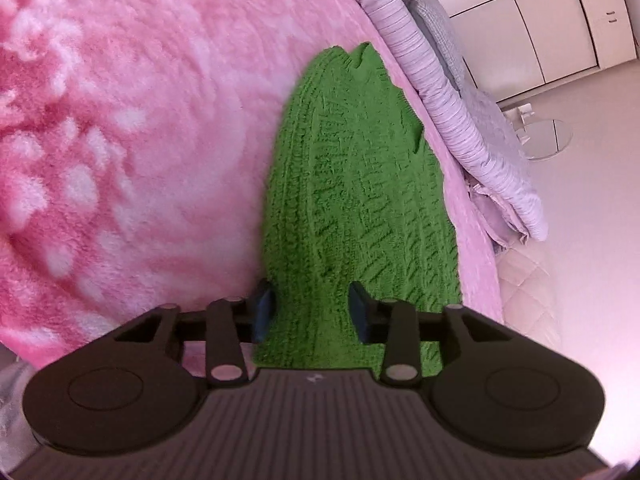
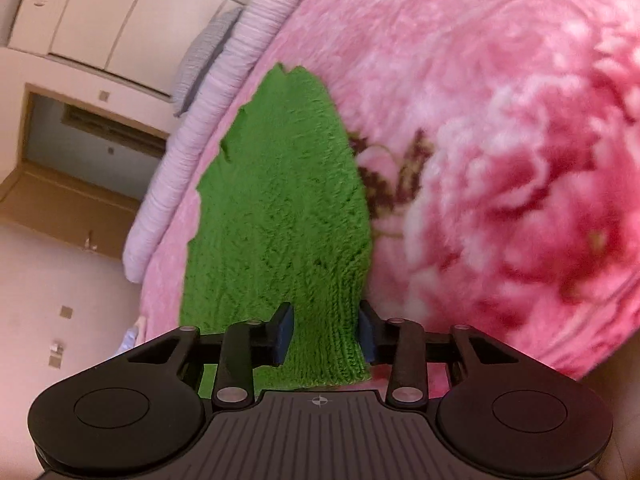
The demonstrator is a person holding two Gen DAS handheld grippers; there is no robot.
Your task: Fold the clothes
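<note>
Between my left gripper's (image 1: pixel 312 312) pads I hold the near edge of the green knit garment (image 1: pixel 352 200); right gripper (image 2: pixel 326 332) likewise clamps its hem. Garment lies stretched across pink fleece blanket (image 1: pixel 140 120); lilac pillow (image 1: pixel 432 80) beyond

Bedroom in a home. Bed covered by a fluffy pink blanket (image 1: pixel 140 140) with a big rose print, plain pink near its edge. Rolled lilac ribbed quilt (image 1: pixel 436 92) lies along the bed's edge, a grey checked pillow (image 1: pixel 434 20) next to it. White wardrobe doors (image 1: pixel 552 20) with small handles behind the bed, pale glossy floor (image 1: pixel 592 220) beside it. Right wrist view shows the same wardrobe (image 2: pixel 100 12) and a brown wooden recess or doorway (image 2: pixel 80 168) under it. Green knitted garment (image 1: pixel 352 208) lies on the blanket
</note>
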